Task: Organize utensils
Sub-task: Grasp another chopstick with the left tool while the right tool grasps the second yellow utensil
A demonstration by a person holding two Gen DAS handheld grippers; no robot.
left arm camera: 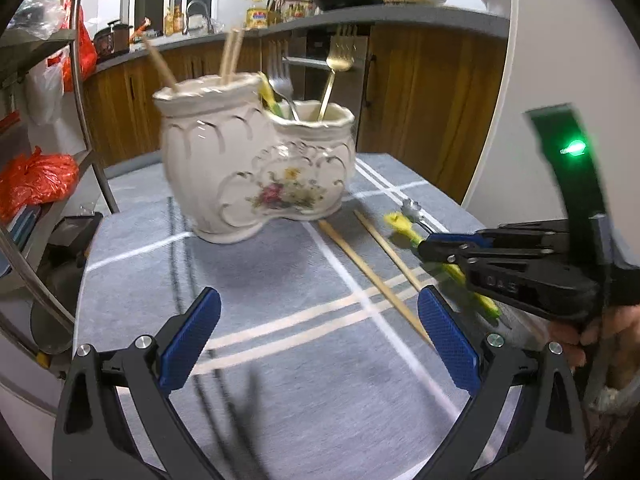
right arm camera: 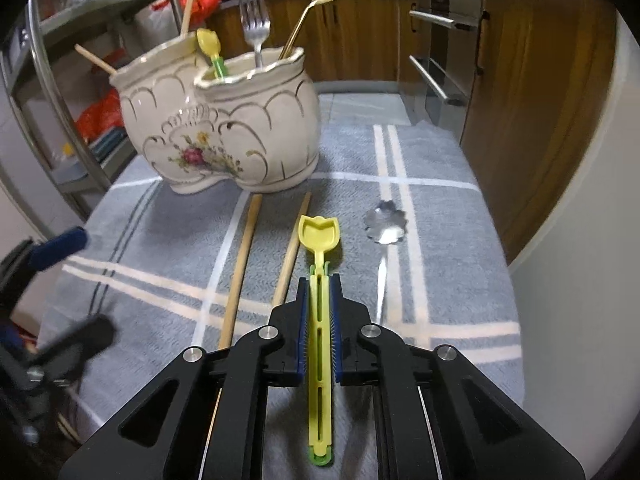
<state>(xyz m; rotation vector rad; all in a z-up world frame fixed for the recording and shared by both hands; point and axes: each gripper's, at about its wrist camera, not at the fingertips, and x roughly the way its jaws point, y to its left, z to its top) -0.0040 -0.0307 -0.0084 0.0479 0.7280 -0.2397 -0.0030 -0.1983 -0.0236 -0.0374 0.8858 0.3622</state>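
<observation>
A white ceramic two-pot holder (left arm camera: 240,160) (right arm camera: 224,120) stands on the grey striped cloth (left arm camera: 260,320). Its taller pot holds chopsticks (left arm camera: 230,56); its lower pot holds a silver fork (right arm camera: 254,28), a gold fork (right arm camera: 316,4) and a yellow spoon (right arm camera: 210,46). My right gripper (right arm camera: 319,280) is shut on a yellow-green plastic spoon (right arm camera: 319,236), just above the cloth; it also shows in the left wrist view (left arm camera: 436,248). My left gripper (left arm camera: 318,320) is open and empty, facing the holder. Two chopsticks (right arm camera: 244,256) (right arm camera: 292,248) and a silver flower-bowl spoon (right arm camera: 386,228) lie on the cloth.
A metal shelf rack (left arm camera: 36,160) with red bags (left arm camera: 36,180) stands to the left. Wooden cabinets (left arm camera: 432,100) and an oven handle (right arm camera: 430,76) lie behind the table. A white wall edge (right arm camera: 568,240) is on the right.
</observation>
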